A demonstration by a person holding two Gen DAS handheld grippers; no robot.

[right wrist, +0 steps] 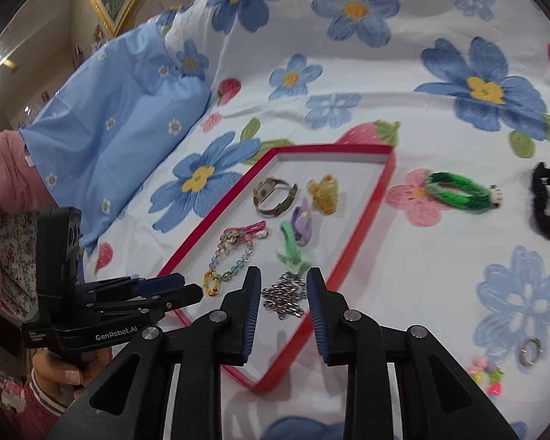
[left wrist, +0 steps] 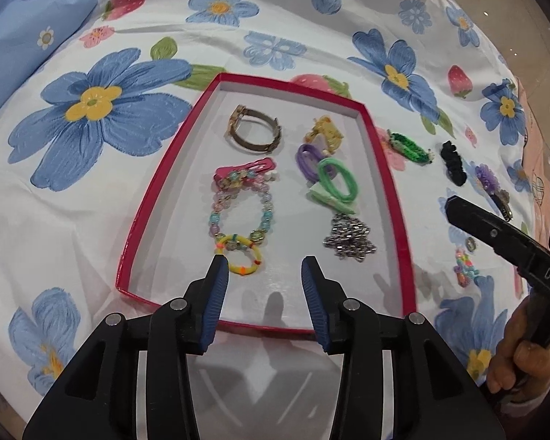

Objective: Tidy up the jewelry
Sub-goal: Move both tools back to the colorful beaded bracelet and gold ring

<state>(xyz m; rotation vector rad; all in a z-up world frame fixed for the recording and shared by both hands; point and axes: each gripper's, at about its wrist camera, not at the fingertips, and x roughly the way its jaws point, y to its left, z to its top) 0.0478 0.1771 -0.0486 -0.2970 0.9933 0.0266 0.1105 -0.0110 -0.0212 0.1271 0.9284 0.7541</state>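
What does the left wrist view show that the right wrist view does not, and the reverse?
Only the left wrist view shows the purple flower hair clip lying on the bedsheet beyond the black scrunchie.

Only the right wrist view shows the gold picture frame on the wall and the whole left gripper from the side.

Both show the red tray, the metal chain inside it, the green braided bracelet outside it, and open, empty jaws.

Both grippers (left wrist: 264,262) (right wrist: 283,275) are showing black bodies with ribbed blue pads and silver pins. White "GenRobot.AI" lettering is marking 1, and a pink sleeve (right wrist: 36,403) is covering the wrist.
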